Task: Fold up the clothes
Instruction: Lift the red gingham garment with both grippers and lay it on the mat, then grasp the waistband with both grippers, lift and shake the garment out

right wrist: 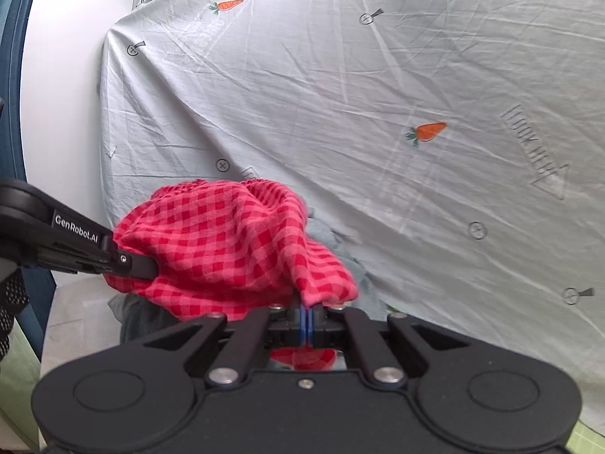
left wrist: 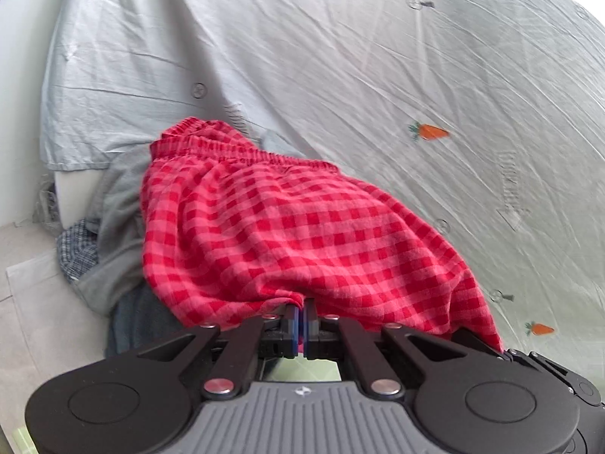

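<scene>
A red and pink checked garment [left wrist: 272, 227] with an elastic waistband lies bunched over a pile of clothes on the bed. My left gripper [left wrist: 301, 308] is shut on its near edge. In the right wrist view the same checked garment [right wrist: 234, 242] is bunched up, and my right gripper [right wrist: 307, 308] is shut on another part of its near edge. The left gripper [right wrist: 145, 265] also shows in the right wrist view, reaching in from the left and clamped on the cloth.
A pale sheet [left wrist: 416, 75] printed with carrots covers the bed; it also shows in the right wrist view [right wrist: 378, 94]. Grey clothes [left wrist: 117, 227] and a blue checked piece [left wrist: 77, 253] lie under the garment at the left. A pale blue pillow [left wrist: 121, 75] lies behind.
</scene>
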The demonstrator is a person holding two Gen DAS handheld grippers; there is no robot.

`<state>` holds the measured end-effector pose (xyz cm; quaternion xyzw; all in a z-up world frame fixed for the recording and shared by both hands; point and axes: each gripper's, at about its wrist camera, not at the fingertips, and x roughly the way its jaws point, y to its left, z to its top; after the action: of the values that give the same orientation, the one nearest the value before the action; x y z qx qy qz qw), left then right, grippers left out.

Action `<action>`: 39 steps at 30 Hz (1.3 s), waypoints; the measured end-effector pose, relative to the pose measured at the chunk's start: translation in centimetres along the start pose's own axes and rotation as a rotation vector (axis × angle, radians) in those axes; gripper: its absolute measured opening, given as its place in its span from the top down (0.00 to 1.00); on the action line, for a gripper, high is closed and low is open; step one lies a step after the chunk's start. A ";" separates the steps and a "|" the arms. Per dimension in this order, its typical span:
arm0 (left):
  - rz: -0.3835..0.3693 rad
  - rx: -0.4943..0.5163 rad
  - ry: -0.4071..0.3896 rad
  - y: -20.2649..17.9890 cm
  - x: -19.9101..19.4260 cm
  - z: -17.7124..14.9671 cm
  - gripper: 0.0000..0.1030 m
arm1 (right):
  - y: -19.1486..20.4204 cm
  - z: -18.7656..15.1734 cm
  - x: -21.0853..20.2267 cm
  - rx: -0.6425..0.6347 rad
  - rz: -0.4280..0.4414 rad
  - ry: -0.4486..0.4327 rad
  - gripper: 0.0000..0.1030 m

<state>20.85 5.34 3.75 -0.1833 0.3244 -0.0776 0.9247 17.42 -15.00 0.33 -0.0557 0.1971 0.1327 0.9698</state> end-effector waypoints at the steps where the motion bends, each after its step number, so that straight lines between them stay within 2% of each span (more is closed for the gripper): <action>1: -0.025 0.019 0.022 -1.5 -0.1 -1.0 0.99 | -0.9 -0.7 -1.6 -0.006 -0.033 0.000 0.99; 4: -0.109 0.082 0.104 -6.5 -0.2 -4.7 0.99 | -4.4 -3.6 -7.0 0.040 -0.138 0.025 0.98; 6: -0.168 0.135 0.191 -10.2 0.0 -8.4 0.98 | -7.1 -6.3 -11.0 0.110 -0.217 0.056 0.98; 8: -0.218 0.192 0.288 -13.6 0.6 -12.5 0.96 | -9.9 -9.9 -14.9 0.201 -0.308 0.123 0.98; 10: -0.218 0.268 0.407 -16.6 1.1 -16.9 0.90 | -12.4 -14.1 -18.1 0.274 -0.408 0.255 0.97; 12: -0.230 0.337 0.500 -18.6 0.8 -20.9 0.89 | -14.2 -18.4 -20.9 0.329 -0.506 0.379 0.96; 14: -0.242 0.391 0.579 -20.1 0.2 -24.4 0.89 | -15.4 -22.2 -23.6 0.377 -0.562 0.471 0.93; 17: -0.242 0.385 0.607 -20.6 -0.7 -25.9 0.82 | -16.2 -25.6 -27.4 0.471 -0.608 0.500 0.80; 21: -0.188 0.339 0.589 -20.7 -0.3 -25.1 0.69 | -17.1 -26.1 -29.8 0.520 -0.633 0.459 0.74; 23: -0.147 0.313 0.582 -20.8 0.2 -24.4 0.68 | -17.7 -25.6 -30.1 0.516 -0.647 0.430 0.60; 25: -0.134 0.283 0.567 -20.7 0.7 -23.6 0.66 | -18.3 -25.0 -30.0 0.506 -0.658 0.401 0.52; 26: -0.128 0.268 0.560 -20.6 1.0 -23.2 0.64 | -18.8 -24.7 -29.7 0.503 -0.657 0.389 0.45; 29: -0.102 0.229 0.538 -19.9 2.1 -21.8 0.49 | -19.9 -23.9 -28.6 0.501 -0.652 0.367 0.28; 31: -0.071 0.211 0.520 -19.4 3.2 -20.6 0.35 | -20.6 -23.3 -27.1 0.501 -0.637 0.364 0.27; 32: -0.051 0.205 0.508 -19.3 3.8 -20.0 0.31 | -21.0 -23.1 -26.4 0.504 -0.627 0.362 0.24; 34: -0.010 0.193 0.484 -18.9 5.0 -18.9 0.16 | -21.8 -22.6 -24.6 0.523 -0.599 0.356 0.20; 37: 0.044 0.187 0.472 -18.6 7.4 -17.3 0.12 | -23.0 -22.3 -21.5 0.560 -0.558 0.373 0.19; 39: 0.039 0.198 0.490 -18.5 9.4 -16.5 0.08 | -23.6 -22.3 -19.4 0.569 -0.550 0.395 0.19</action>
<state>17.33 -18.90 -6.37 -0.0611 0.5328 -0.1331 0.8335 -1.36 -45.75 -11.10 0.1386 0.3853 -0.2032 0.8894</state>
